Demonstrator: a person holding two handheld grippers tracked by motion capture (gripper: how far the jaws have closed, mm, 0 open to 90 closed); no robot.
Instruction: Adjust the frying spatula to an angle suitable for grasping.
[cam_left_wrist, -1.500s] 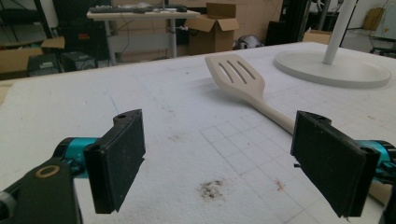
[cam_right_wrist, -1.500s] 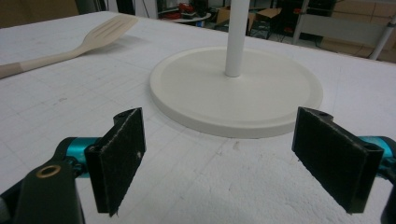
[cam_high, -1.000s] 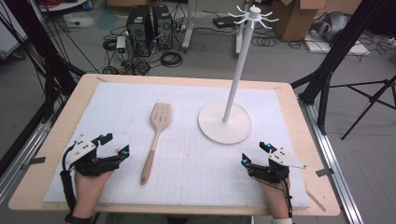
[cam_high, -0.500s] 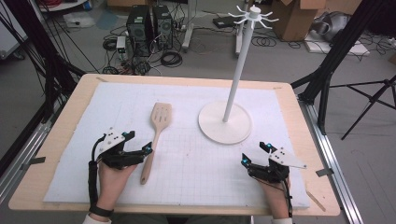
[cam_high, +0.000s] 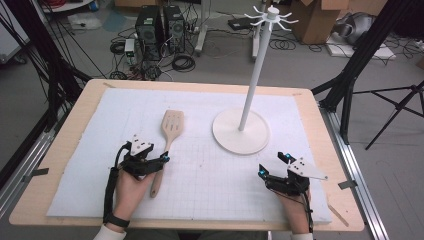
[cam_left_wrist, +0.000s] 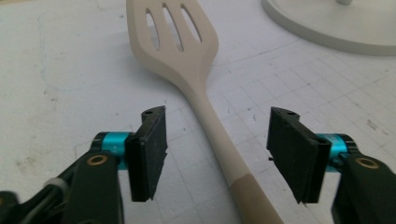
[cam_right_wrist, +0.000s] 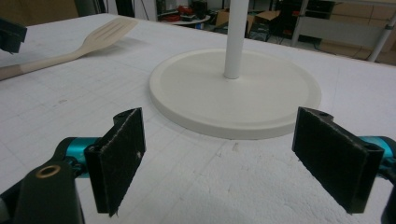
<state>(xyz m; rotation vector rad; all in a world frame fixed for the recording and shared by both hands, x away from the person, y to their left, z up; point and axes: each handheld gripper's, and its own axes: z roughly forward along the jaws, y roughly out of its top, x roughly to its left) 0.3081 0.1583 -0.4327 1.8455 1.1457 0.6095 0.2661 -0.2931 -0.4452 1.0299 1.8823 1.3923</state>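
A pale wooden slotted spatula (cam_high: 172, 125) lies flat on the white mat, head pointing away from me. My left gripper (cam_high: 159, 162) sits low over its handle. In the left gripper view the handle (cam_left_wrist: 219, 140) runs between the two black pads (cam_left_wrist: 152, 149), with a gap on each side. The jaws have just been closing, but they do not press the wood. My right gripper (cam_high: 273, 164) rests open near the front right of the mat with nothing between its fingers (cam_right_wrist: 119, 158). It faces the white stand's round base (cam_right_wrist: 233, 98).
A white stand (cam_high: 240, 131) with a tall pole and a ring of hooks (cam_high: 271, 15) at the top rises right of the spatula. The white foam mat (cam_high: 210, 170) covers a wooden table (cam_high: 60, 165). Beyond the table are computers, cables and boxes.
My left gripper has moved right and slightly down, from the mat's front left to the spatula's handle, and its jaws have narrowed around it. The right gripper has stayed in place.
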